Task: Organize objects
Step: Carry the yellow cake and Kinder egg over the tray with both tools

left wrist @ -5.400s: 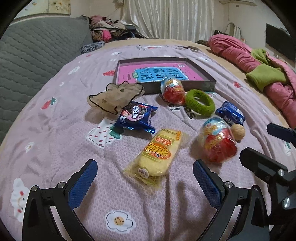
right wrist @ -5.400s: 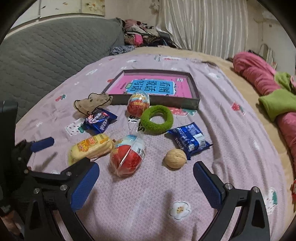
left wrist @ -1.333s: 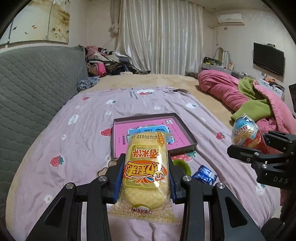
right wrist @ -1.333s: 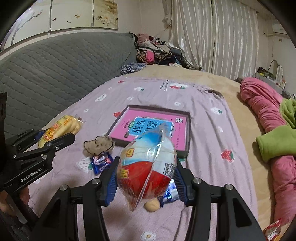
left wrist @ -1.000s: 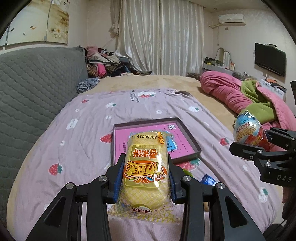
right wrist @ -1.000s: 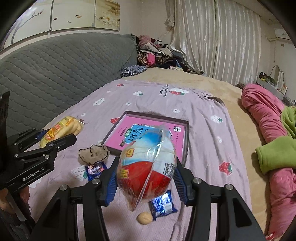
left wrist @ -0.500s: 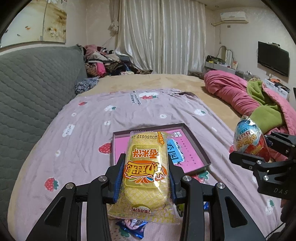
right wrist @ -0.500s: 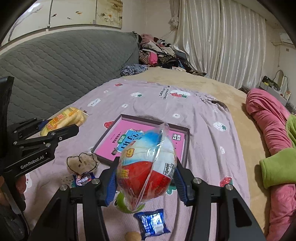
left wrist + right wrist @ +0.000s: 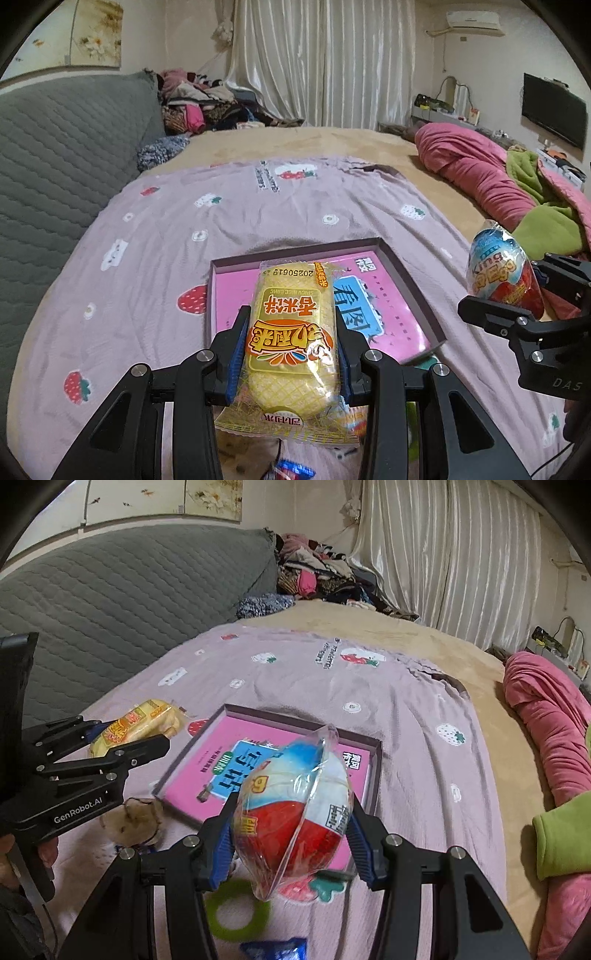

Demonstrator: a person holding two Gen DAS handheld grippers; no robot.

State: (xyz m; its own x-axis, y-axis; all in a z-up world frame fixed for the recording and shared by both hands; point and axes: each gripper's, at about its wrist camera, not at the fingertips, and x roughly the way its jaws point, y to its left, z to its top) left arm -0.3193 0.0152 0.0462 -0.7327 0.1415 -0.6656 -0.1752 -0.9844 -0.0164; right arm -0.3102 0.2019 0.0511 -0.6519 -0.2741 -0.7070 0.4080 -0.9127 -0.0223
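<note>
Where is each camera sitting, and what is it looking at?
Left wrist view: sits on the left gripper, looking along its fingers over the yellow cake packet they squeeze, toward the pink tray; the right gripper shows at the right edge.
Right wrist view: sits on the right gripper, looking past the egg-shaped treat it squeezes; the left gripper and a bit of a hand show at the left edge.
Both see the pink tray, the purple blanket, and each other's gripper.
</note>
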